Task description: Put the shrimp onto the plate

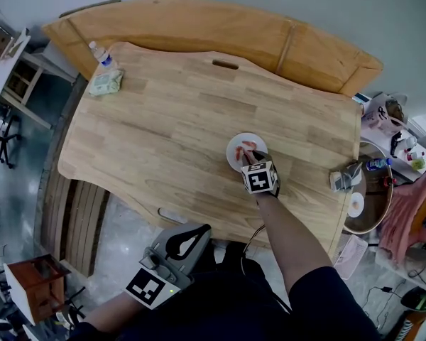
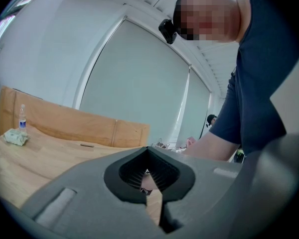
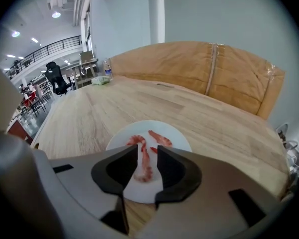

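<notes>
while the right gripper [image 3: 148,154] hangs low over the white plate [image 3: 182,142], its two jaws stand spread, with a clear gap between the dark pads. nothing is pinched. a long shrimp [image 3: 146,167] lies flat on the plate in line with that gap; the pads do not press on it. a curled shrimp [image 3: 133,140] and a straighter shrimp [image 3: 161,138] lie just beyond it, nearer the plate's far side, and all three are on the plate. a small red bit beside the long one is too small to identify.

the plate sits on the light wooden table [image 1: 163,126], in its near right part, close to the edge by the person. the left gripper [image 1: 197,233] is held off the table, below its near edge, close to the person's dark clothing. in the left gripper view its jaws meet at the tips, pressed together, with nothing between them.

a water bottle [image 1: 103,54] stands at the far left corner, with a crumpled pale green cloth [image 1: 105,82] just beside it. a brown cardboard panel [image 1: 199,30] stands behind the table. a small round side table [image 1: 373,215] with clutter is at the right.
</notes>
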Action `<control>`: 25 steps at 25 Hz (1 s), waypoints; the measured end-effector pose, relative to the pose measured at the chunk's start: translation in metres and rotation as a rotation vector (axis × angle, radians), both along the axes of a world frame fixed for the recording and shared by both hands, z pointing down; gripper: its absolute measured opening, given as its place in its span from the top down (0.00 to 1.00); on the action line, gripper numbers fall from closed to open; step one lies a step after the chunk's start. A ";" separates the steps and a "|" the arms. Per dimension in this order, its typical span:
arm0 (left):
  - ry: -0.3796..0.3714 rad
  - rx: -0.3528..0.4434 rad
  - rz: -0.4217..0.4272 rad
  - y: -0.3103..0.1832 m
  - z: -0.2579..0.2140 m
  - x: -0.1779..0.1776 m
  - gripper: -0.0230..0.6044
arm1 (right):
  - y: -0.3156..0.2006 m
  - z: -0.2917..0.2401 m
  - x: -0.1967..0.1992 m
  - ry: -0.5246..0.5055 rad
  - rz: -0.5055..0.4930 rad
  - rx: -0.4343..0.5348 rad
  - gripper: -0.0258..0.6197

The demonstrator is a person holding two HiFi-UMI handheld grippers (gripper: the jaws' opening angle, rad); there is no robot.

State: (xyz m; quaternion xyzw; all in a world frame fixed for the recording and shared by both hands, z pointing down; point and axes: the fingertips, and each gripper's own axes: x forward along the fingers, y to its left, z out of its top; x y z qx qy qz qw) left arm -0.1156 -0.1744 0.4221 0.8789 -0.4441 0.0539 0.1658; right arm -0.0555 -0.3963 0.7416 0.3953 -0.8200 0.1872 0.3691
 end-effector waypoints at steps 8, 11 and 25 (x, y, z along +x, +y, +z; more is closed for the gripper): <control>0.033 0.035 0.032 0.007 -0.013 0.009 0.96 | 0.029 -0.053 0.014 -0.069 0.004 0.081 0.77; 0.042 0.045 0.051 0.009 -0.018 0.014 0.96 | 0.049 -0.078 0.019 -0.097 0.006 0.100 0.77; 0.099 0.078 0.135 0.032 -0.027 0.037 0.96 | 0.179 -0.205 0.026 -0.311 -0.034 0.143 0.83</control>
